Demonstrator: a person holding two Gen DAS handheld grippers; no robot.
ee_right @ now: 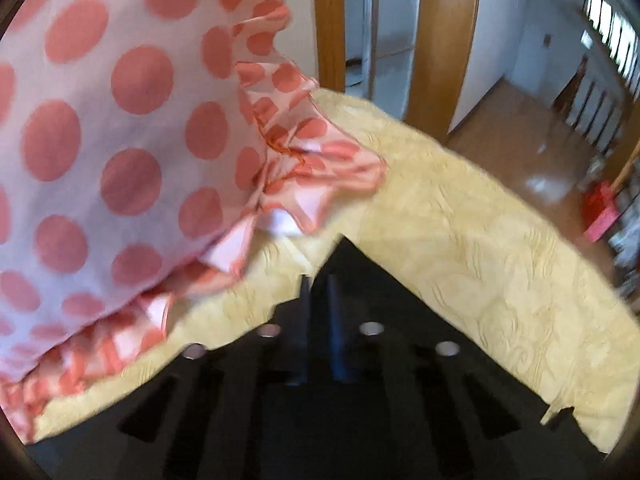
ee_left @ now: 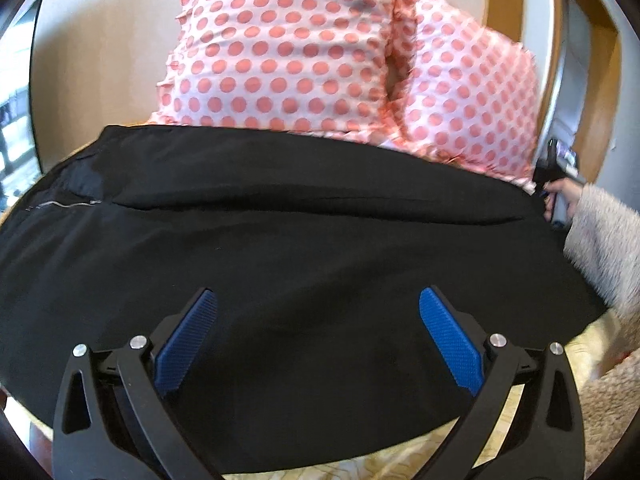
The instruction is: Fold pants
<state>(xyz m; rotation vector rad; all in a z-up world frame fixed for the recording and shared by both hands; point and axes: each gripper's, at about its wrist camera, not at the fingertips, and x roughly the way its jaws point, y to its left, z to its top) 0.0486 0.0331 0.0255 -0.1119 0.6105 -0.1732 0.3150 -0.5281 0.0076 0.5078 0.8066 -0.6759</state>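
Left hand-held gripper (ee_left: 318, 316) is hovering wide open over the near part of the black pants (ee_left: 280, 240), gripping nothing. Pants are lying flat on the yellow bedspread (ee_right: 460, 216), long axis running left-right, below the polka-dot pillows (ee_left: 288, 48). Right hand-held gripper (ee_right: 319, 292) is pinching narrow on the pants' far-right corner.

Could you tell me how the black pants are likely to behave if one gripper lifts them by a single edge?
The black pants lie in soft folds on the yellow bedspread, so they would probably droop limply rather than hold shape. The fabric looks smooth, so it might slip from the right gripper, whose fingers appear nearly closed on an edge.
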